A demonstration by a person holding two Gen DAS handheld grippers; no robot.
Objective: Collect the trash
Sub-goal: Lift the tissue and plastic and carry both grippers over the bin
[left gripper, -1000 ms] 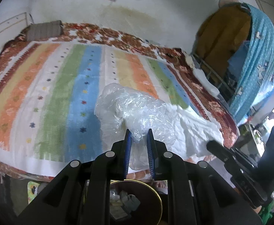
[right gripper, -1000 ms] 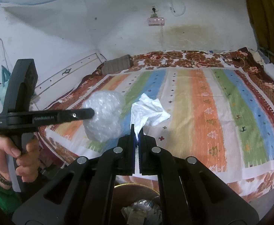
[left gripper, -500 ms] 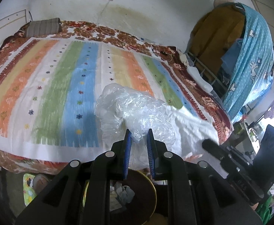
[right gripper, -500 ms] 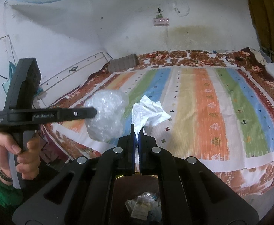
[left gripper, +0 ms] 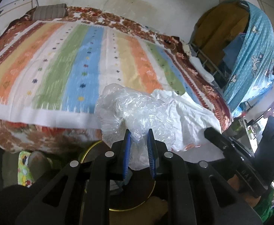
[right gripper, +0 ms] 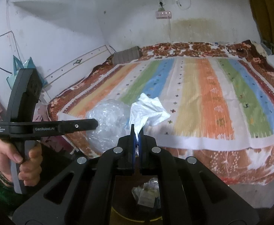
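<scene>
My left gripper [left gripper: 138,135] is shut on a crumpled clear plastic bag [left gripper: 137,110], held in the air over a round brown bin with a gold rim [left gripper: 93,146]. My right gripper [right gripper: 136,131] is shut on a crumpled white tissue [right gripper: 148,106], also above the bin [right gripper: 135,185], which holds some wrappers [right gripper: 146,193]. In the right wrist view the left gripper [right gripper: 94,123] and its clear bag [right gripper: 107,123] sit just left of the tissue. In the left wrist view the tissue [left gripper: 185,116] hangs right of the bag, and the right gripper [left gripper: 208,131] enters from the right.
A bed with a striped multicoloured sheet [right gripper: 202,93] fills the space ahead, with a grey pillow [right gripper: 127,56] at its far end. A blue patterned cloth [left gripper: 253,60] hangs over a rack on the right. A colourful slipper [left gripper: 25,170] lies on the floor left of the bin.
Both grippers have pulled back from the bed and lowered with their loads, so the bed edge now sits farther off and the bin lies more directly beneath them.
</scene>
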